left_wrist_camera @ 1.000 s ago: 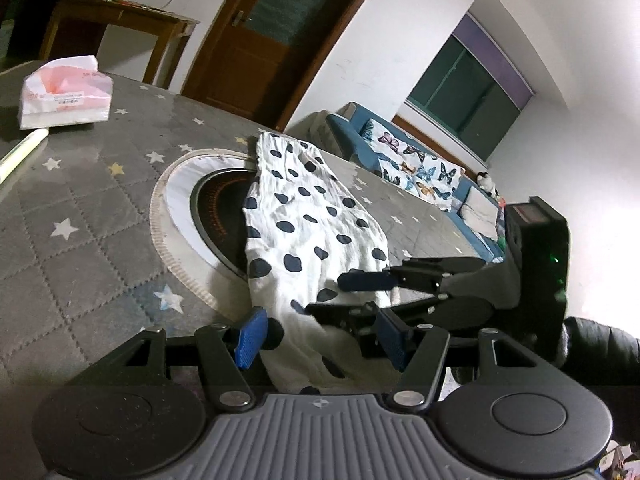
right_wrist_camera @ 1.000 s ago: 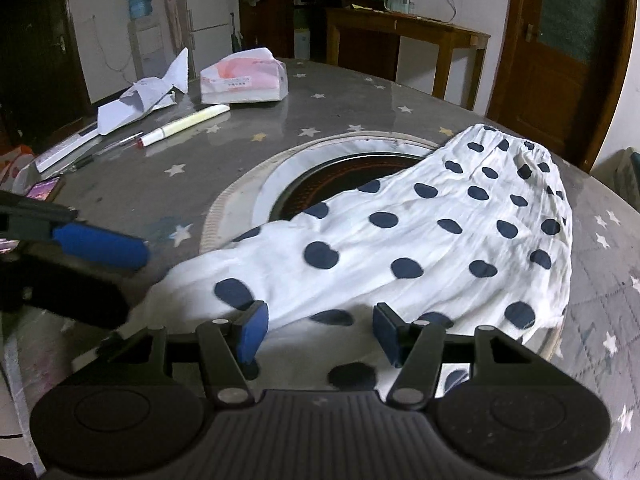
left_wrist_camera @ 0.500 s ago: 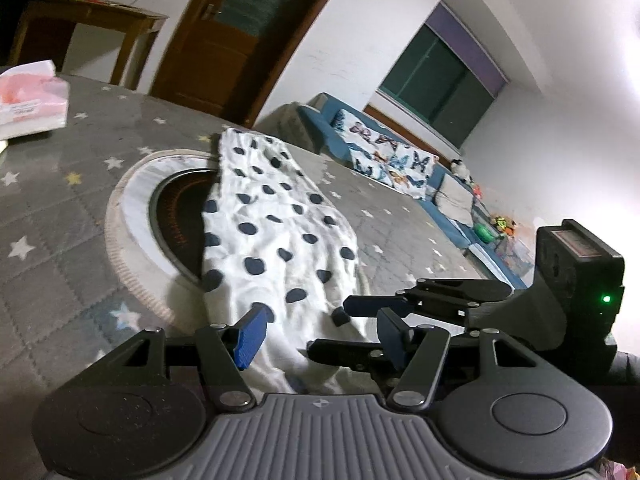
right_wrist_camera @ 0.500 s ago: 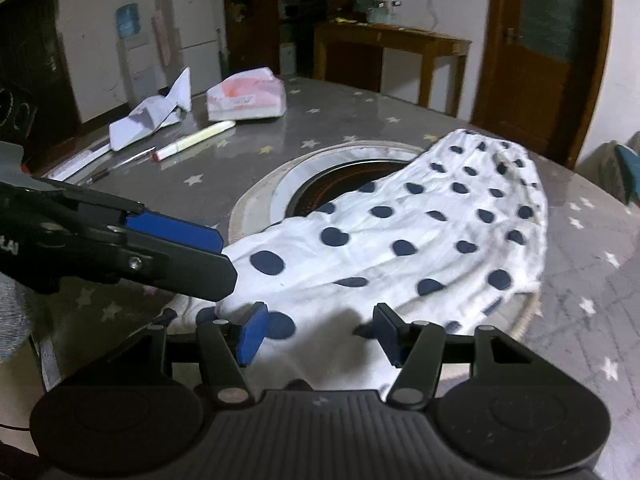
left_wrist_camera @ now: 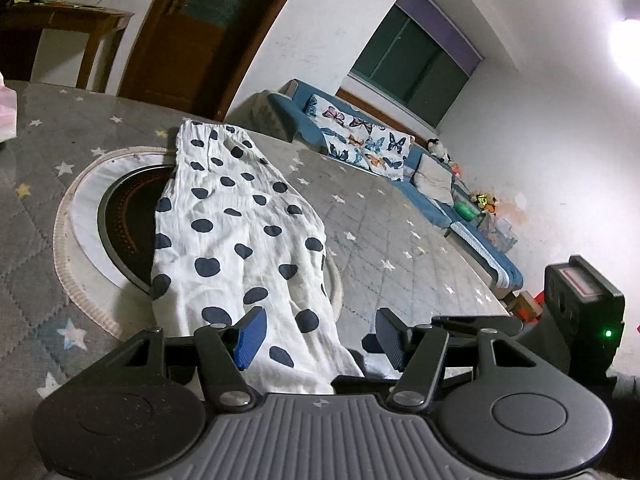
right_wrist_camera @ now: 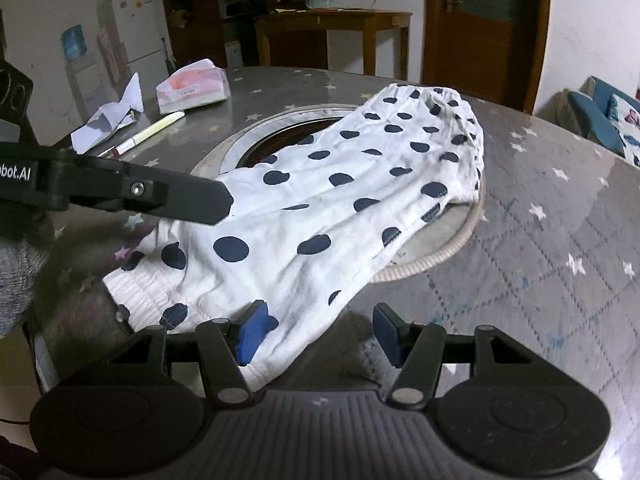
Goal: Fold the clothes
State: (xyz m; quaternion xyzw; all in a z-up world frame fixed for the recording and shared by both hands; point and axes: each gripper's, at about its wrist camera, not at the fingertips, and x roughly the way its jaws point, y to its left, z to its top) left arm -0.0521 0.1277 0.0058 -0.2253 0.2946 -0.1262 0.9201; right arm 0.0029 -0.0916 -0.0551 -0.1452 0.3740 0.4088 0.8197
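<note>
Left gripper (left_wrist_camera: 318, 338) spread wide, pinching nothing, blue pads straddling the near hem of the polka-dot garment (left_wrist_camera: 236, 240); right gripper (right_wrist_camera: 318, 334) likewise spread, left pad over the near hem, right pad over bare table (right_wrist_camera: 560, 240); garment lying long and mostly flat, stretching from the near edge to the far side, draped across the round burner (right_wrist_camera: 280, 140) sunk in the middle; tissue box (right_wrist_camera: 192, 90), pen (right_wrist_camera: 154, 132) and crumpled paper (right_wrist_camera: 108, 120) far left; apparently only laid out lengthwise; hem not yet gripped, crosswise folds still to do.
</note>
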